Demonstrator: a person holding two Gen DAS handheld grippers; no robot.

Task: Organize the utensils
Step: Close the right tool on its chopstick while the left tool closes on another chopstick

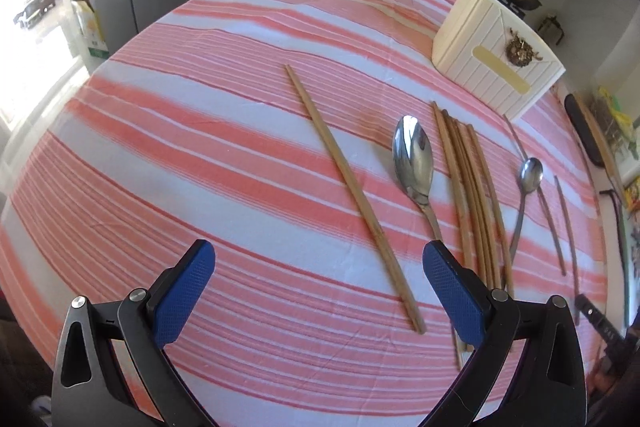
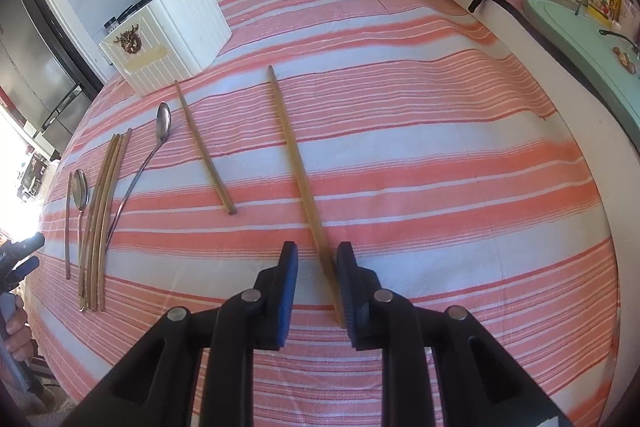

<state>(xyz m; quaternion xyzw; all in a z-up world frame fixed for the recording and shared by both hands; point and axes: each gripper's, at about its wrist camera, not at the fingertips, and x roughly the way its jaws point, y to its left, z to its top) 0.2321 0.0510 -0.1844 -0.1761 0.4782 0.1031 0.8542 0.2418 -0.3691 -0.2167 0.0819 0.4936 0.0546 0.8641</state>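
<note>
Utensils lie spread on the counter (image 1: pixel 200 155), which is covered by a pink-and-white striped cloth — chopsticks and spoons only.

Container: one white ribbed holder (image 1: pixel 496 55) stands at the far side of the cloth, a brown ornament and a pale strip on its front. Its inside shows in neither view, so its contents cannot be told.

Left wrist view: left claw (image 1: pixel 318 291) stands wide, nothing between its blue pads. A single chopstick (image 1: pixel 352 195) lies ahead of it. To the right of that, a large spoon (image 1: pixel 414 163), bowl away from the camera, then a bundle of chopsticks (image 1: pixel 472 199) lying side by side. Near ends of the spoon handle and of the bundle are hidden behind the claw's right finger. Further right, a slim spoon (image 1: pixel 530 175) and two thin sticks near the cloth's edge, blurred and hard to make out.

Right wrist view: right claw (image 2: pixel 316 287) is narrow, with one chopstick (image 2: pixel 298 167) between the pads. The stick lies against the right pad; a gap remains on the left pad's side, so a firm pinch cannot be confirmed. Its far end points towards the back of the counter. Another loose chopstick (image 2: pixel 206 151) lies to the left, just below the holder — seen clearly only here. The left claw shows at this view's left edge, cut off, with part of a hand (image 2: pixel 16 335) below it.
</note>
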